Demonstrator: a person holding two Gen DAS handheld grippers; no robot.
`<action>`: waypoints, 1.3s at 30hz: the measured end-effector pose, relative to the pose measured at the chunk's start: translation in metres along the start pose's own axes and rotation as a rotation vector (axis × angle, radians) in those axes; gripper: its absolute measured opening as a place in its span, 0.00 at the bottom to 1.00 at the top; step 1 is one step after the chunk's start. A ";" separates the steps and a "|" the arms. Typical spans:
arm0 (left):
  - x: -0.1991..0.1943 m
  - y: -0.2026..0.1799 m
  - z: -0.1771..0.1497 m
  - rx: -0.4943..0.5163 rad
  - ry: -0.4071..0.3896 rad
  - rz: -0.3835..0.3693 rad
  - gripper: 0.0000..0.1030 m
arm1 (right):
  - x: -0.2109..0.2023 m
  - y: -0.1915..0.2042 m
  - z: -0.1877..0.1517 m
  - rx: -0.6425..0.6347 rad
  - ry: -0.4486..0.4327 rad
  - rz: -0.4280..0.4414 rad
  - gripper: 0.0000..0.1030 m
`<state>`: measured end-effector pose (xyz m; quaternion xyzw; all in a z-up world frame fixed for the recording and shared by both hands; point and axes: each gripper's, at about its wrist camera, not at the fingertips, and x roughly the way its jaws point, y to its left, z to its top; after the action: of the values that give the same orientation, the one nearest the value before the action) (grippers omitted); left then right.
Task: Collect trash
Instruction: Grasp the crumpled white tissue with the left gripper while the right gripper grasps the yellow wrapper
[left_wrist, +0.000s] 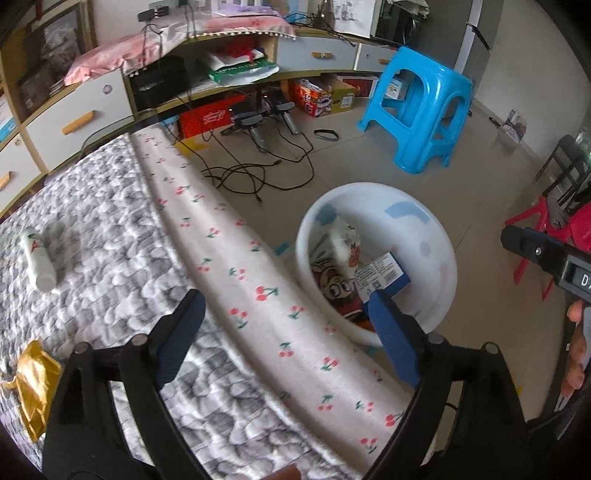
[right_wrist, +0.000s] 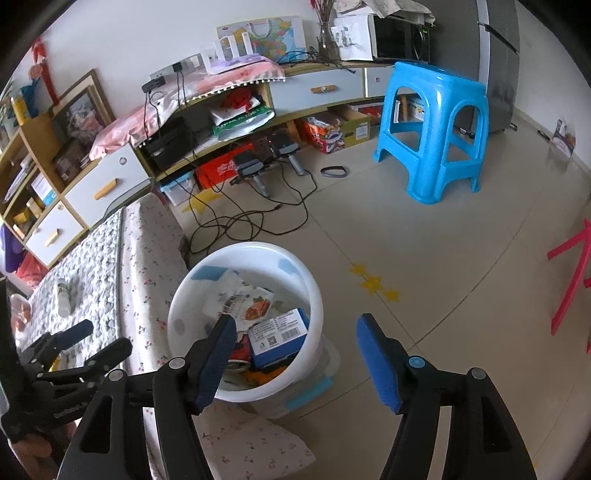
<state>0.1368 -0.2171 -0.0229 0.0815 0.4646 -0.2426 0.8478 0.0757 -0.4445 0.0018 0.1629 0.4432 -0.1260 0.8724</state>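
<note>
A white bucket (left_wrist: 439, 258) stands on the floor beside the bed and holds a blue box (left_wrist: 384, 275), snack wrappers and a can; it also shows in the right wrist view (right_wrist: 314, 295). My left gripper (left_wrist: 288, 332) is open and empty above the bed edge. A small white bottle (left_wrist: 37, 258) and a gold wrapper (left_wrist: 33, 387) lie on the grey quilt. My right gripper (right_wrist: 299, 354) is open and empty just above the bucket. The left gripper (right_wrist: 92, 339) shows at the left in the right wrist view. The bottle (right_wrist: 62, 297) shows there too.
A blue plastic stool (right_wrist: 436, 133) stands on the tiled floor. Black cables (right_wrist: 251, 221) and chargers lie by a low cabinet (right_wrist: 110, 184) with boxes under it. A red stool (left_wrist: 546, 236) is at the right. The cherry-print mattress side (left_wrist: 258, 280) runs beside the bucket.
</note>
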 end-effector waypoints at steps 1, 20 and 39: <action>-0.004 0.003 -0.002 -0.002 -0.003 0.007 0.90 | 0.000 0.002 0.000 -0.004 0.001 0.001 0.68; -0.061 0.079 -0.053 -0.042 -0.029 0.172 0.99 | 0.001 0.095 -0.016 -0.200 0.029 0.024 0.87; -0.095 0.231 -0.098 -0.351 0.063 0.295 0.99 | 0.013 0.191 -0.034 -0.336 0.053 0.070 0.87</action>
<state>0.1334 0.0508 -0.0189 0.0075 0.5088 -0.0289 0.8604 0.1280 -0.2570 0.0059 0.0335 0.4751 -0.0156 0.8792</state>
